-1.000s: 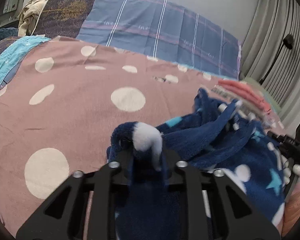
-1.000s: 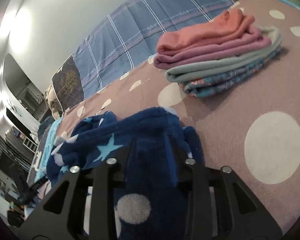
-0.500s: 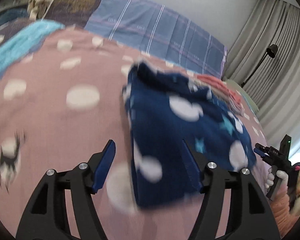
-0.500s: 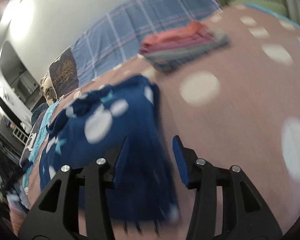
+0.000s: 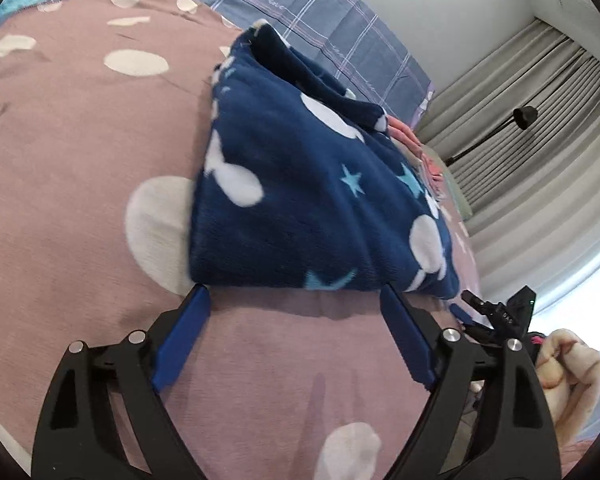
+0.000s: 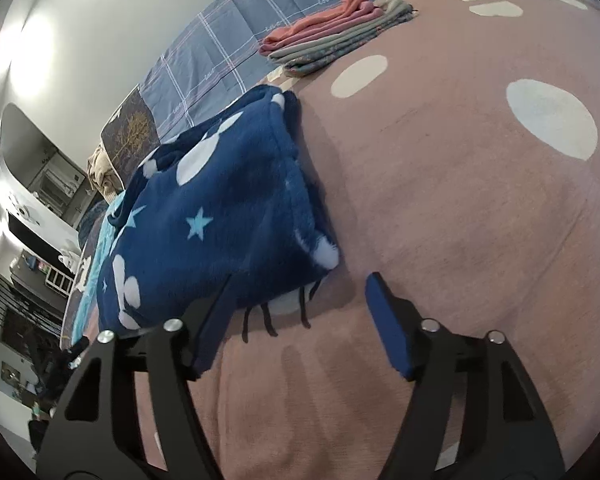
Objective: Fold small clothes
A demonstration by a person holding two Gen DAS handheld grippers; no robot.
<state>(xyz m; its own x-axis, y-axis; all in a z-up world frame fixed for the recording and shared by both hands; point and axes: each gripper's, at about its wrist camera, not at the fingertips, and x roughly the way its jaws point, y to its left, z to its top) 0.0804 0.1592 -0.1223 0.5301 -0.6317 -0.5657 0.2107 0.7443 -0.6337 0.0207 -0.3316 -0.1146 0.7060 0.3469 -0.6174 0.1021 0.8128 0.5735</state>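
Observation:
A dark blue fleece garment (image 5: pixel 304 200) with white dots and light blue stars lies folded on the pink dotted bedspread (image 5: pixel 80 128). My left gripper (image 5: pixel 294 300) hovers just in front of the garment's near edge, its jaws opening, with only bedspread between the blue pads (image 5: pixel 188 332). In the right wrist view the same garment (image 6: pixel 220 216) lies ahead and to the left. My right gripper (image 6: pixel 300 292) is also opening at the garment's near right corner, where black strings hang; its pads do not press on the cloth. The right gripper and the hand holding it (image 5: pixel 568 376) show at the left view's right edge.
A stack of folded clothes (image 6: pixel 336 40), orange on top, sits further back on the bedspread. A blue checked blanket (image 5: pixel 308 16) lies behind it against the wall. Grey curtains and a black lamp (image 5: pixel 524 114) stand to the right. A turquoise cloth (image 6: pixel 100 248) lies beyond the garment's left side.
Both grippers held the bunched garment a second ago. They laid it flat, let go, opened wide and drew back toward its near edge.

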